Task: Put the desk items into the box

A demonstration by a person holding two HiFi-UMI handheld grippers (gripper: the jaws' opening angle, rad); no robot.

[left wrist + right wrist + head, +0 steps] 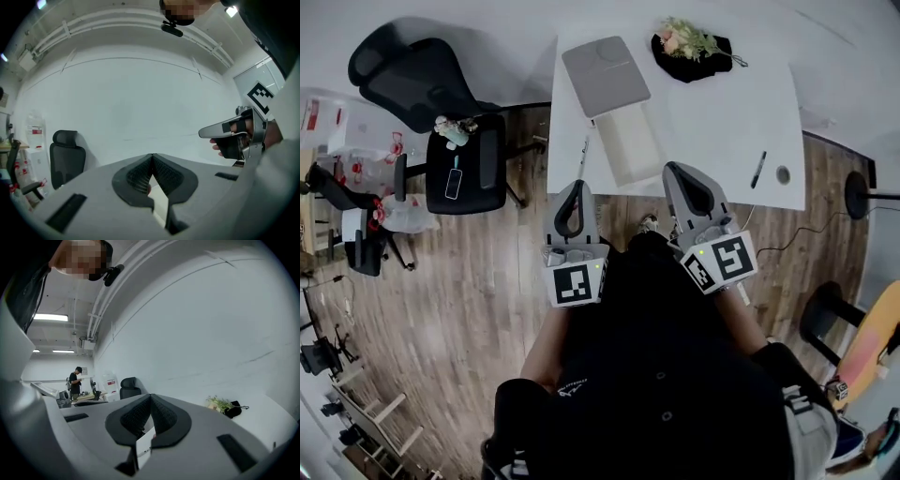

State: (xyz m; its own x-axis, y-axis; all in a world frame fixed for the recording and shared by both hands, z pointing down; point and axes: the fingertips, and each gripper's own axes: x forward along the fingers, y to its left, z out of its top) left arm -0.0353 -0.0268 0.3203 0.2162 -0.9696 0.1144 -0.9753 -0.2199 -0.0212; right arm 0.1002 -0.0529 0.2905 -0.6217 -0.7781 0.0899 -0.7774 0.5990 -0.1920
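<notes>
Left gripper: the left gripper point(152, 157) is seen pressed shut, its ribbed pads meeting at the tips, and nothing is caught between them.
Right gripper: the right gripper point(151, 397) is likewise clamped together tip to tip, with nothing carried.
Position: from the head view, the left gripper point(578, 185) and right gripper point(675, 169) are held up side by side close to the body, tips pointed at the near edge of the desk point(712, 122), and no item is touched.
Cross view: the right gripper point(234, 133) is picked up at the right of the left gripper view, wrapped by a hand.
Box: the open white box point(626, 145) is found on the desk's near side, just ahead of the left gripper's tips.
Desk items: a grey flat case point(605, 75) is laid just behind the box; a black pouch with flowers point(692, 47) is set at the far edge; a black pen point(758, 170) and a small round piece point(783, 174) are left near the right front corner, well apart from the box.
Left edge: a second pen point(583, 155) is spotted just beside the box.
Room: a wooden floor point(459, 281) is spread below, and a black office chair point(464, 159) is parked left of the desk with a phone point(454, 183) on its seat.
Background: a plain white wall is faced, and a standing person point(75, 380) is glimpsed far off in the right gripper view.
</notes>
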